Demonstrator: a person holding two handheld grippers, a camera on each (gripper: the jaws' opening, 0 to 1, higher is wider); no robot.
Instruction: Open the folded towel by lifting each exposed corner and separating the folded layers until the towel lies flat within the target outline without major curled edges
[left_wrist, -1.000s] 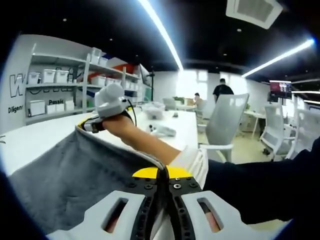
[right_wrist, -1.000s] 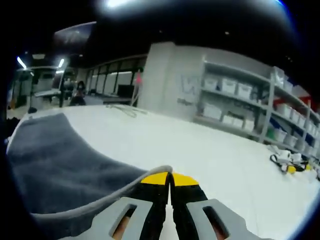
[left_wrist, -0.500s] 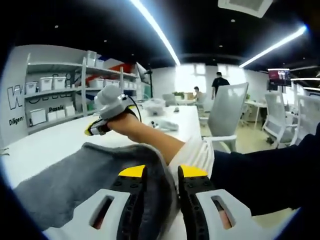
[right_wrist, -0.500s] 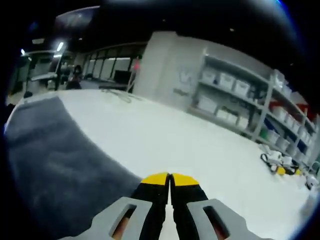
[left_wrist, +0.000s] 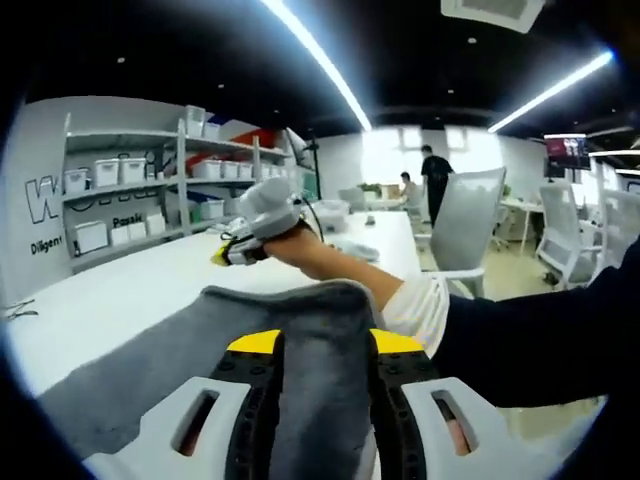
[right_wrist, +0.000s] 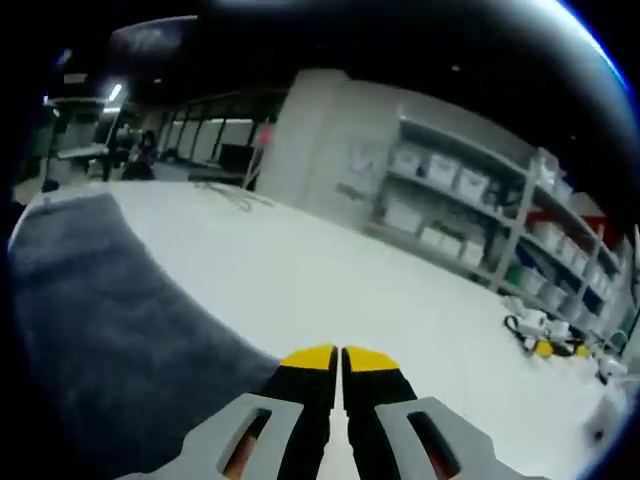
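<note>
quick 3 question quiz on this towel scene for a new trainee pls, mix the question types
1. True or false: the left gripper has its jaws spread with the grey towel lying between them.
2. The right gripper jaws look: A) wide open B) shut with nothing between them C) clamped on the towel.
3. What does the towel lie on?

Key: 1 true. 2 B. 3 the white table.

On the white wall (left_wrist: 40, 150) beside the white storage shelving (left_wrist: 130, 190), a large dark "W" sits above smaller partial lettering reading "Dilgen" and "Passi"; the rest is illegible.
</note>
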